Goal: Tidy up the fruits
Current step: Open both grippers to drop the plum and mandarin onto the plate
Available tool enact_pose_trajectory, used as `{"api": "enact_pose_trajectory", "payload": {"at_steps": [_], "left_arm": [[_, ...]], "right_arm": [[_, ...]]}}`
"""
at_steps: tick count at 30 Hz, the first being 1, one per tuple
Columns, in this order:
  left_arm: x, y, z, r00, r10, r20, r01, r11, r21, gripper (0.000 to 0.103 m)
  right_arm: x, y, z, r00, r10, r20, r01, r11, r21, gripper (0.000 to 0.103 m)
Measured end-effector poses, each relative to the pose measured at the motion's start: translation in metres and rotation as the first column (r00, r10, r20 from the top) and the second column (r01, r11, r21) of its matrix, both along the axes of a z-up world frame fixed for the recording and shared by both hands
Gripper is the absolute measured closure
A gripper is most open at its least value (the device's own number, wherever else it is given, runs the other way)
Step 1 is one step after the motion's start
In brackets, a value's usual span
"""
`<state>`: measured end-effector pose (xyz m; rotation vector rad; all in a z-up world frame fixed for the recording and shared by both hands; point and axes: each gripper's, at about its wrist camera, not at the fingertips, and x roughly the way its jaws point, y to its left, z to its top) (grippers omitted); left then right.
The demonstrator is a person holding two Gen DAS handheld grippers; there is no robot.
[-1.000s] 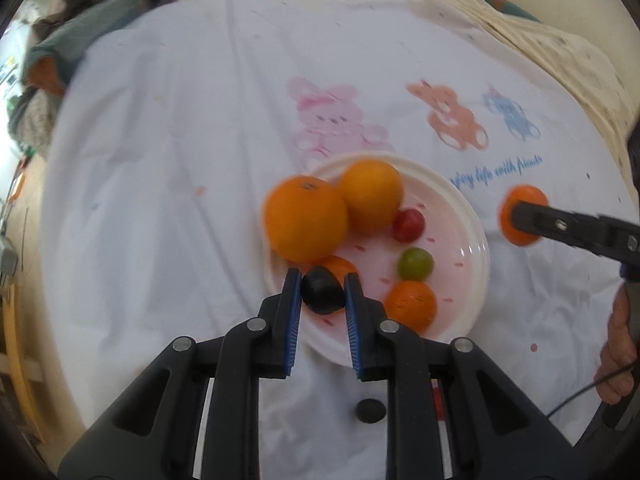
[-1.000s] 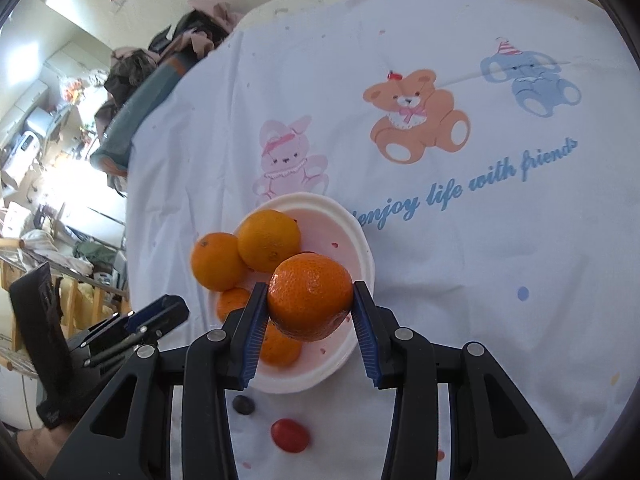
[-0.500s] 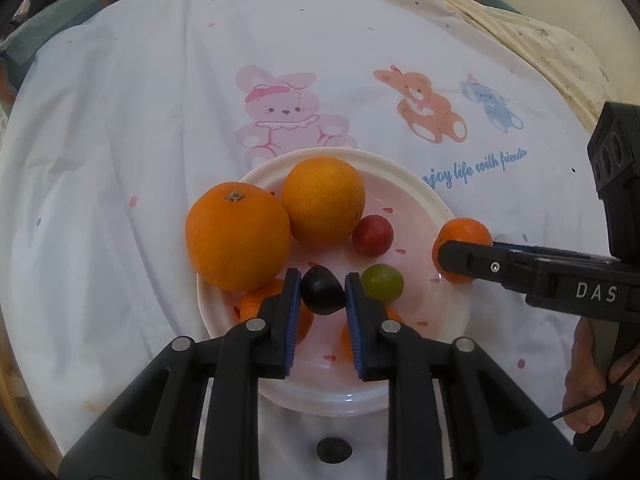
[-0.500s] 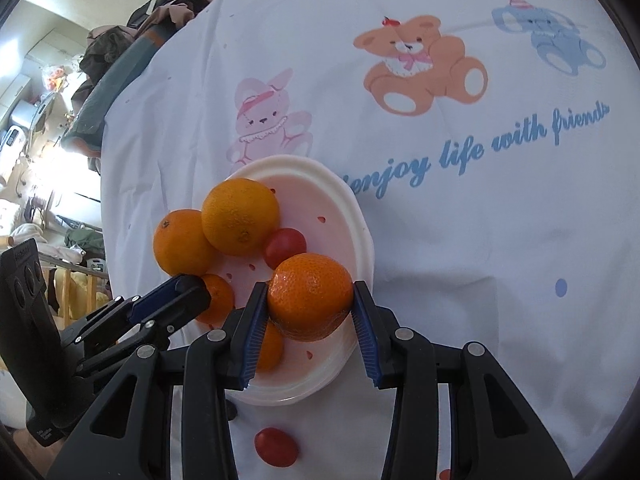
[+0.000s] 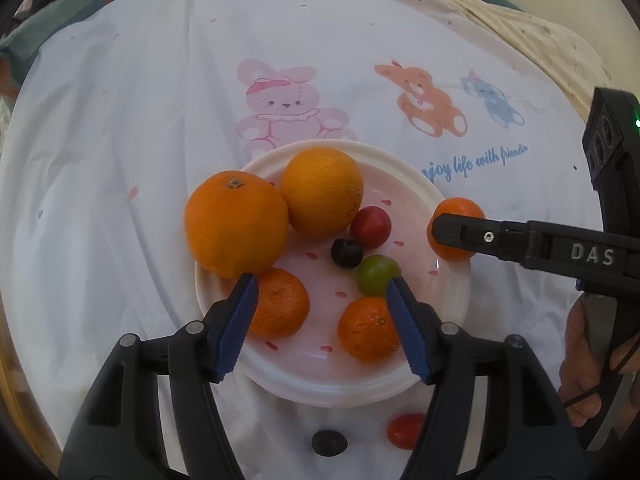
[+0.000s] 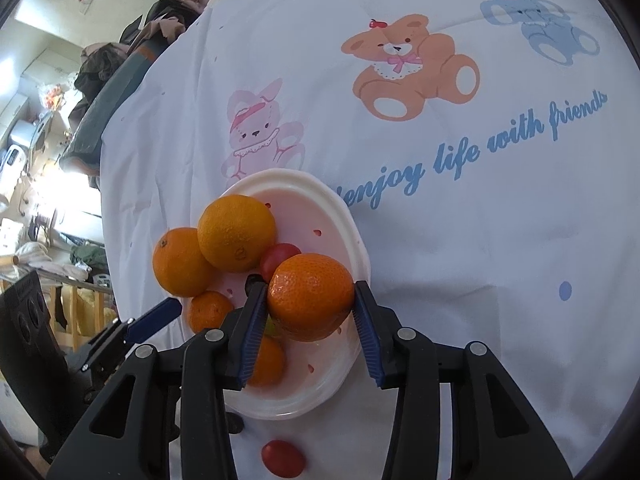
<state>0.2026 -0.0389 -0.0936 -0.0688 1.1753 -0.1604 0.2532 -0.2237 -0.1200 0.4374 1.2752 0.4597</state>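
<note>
Hovering over the near rim of the white plate (image 5: 256, 376), the left tongs (image 5: 320, 284) gape apart, holding nothing. A dark grape (image 5: 346, 253) lies on the plate between a red (image 5: 371, 226) and a green grape (image 5: 377, 275). The right tongs (image 6: 306, 294) are clamped on a mandarin (image 6: 312, 296) above the plate's right edge.

Plate (image 5: 448, 320) set on cloth (image 5: 120, 160), just below rabbit print (image 5: 286, 108). In plate: two large oranges (image 5: 236, 224) at left/back, tomato (image 5: 371, 226) to their right w/ dark grape (image 5: 347, 253) & 2nd grape (image 5: 378, 275) in front, two mandarins (image 5: 282, 304) nearest. On cloth in front of plate: another tomato (image 5: 404, 430) & grape (image 5: 329, 442).
</note>
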Motion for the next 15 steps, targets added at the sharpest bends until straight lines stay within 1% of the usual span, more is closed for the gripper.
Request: {"api": "enact_pose_trajectory", "payload": {"at_steps": [1, 2, 3, 4, 5, 8, 10, 15], "left_arm": [[0.000, 0.001, 0.000, 1.000, 0.004, -0.003, -0.004, 1.000, -0.001, 0.040], [0.000, 0.002, 0.000, 1.000, 0.008, -0.006, -0.008, 1.000, -0.005, 0.040], [-0.001, 0.003, 0.000, 1.000, 0.010, -0.008, -0.010, 1.000, -0.008, 0.040], [-0.002, 0.003, -0.001, 1.000, 0.009, -0.012, -0.009, 1.000, -0.010, 0.040], [-0.002, 0.003, -0.001, 1.000, 0.006, -0.017, -0.006, 1.000, -0.009, 0.040], [-0.003, 0.002, -0.001, 1.000, -0.003, -0.020, 0.003, 1.000, -0.006, 0.040], [-0.003, 0.002, 0.000, 1.000, -0.005, -0.019, 0.005, 1.000, -0.005, 0.040], [-0.003, 0.010, 0.004, 1.000, 0.019, -0.010, -0.019, 1.000, -0.005, 0.040]], "right_arm": [[0.000, 0.000, 0.002, 1.000, -0.006, 0.009, 0.006, 1.000, 0.009, 0.041], [-0.001, 0.000, 0.005, 1.000, -0.013, 0.021, 0.013, 1.000, -0.007, 0.029], [-0.002, 0.001, 0.009, 0.999, -0.020, 0.039, 0.021, 0.999, -0.032, 0.025], [-0.003, 0.001, 0.012, 0.998, -0.018, 0.057, 0.021, 0.999, -0.038, 0.025], [-0.003, 0.001, 0.013, 0.998, -0.014, 0.057, 0.016, 0.999, -0.035, 0.025], [-0.001, 0.000, 0.011, 0.999, -0.017, 0.031, 0.017, 1.000, -0.019, 0.025], [-0.001, -0.001, 0.012, 0.999, -0.022, 0.029, 0.022, 1.000, -0.014, 0.025], [-0.001, -0.003, 0.023, 0.998, -0.023, 0.058, 0.025, 1.000, -0.019, 0.025]]}}
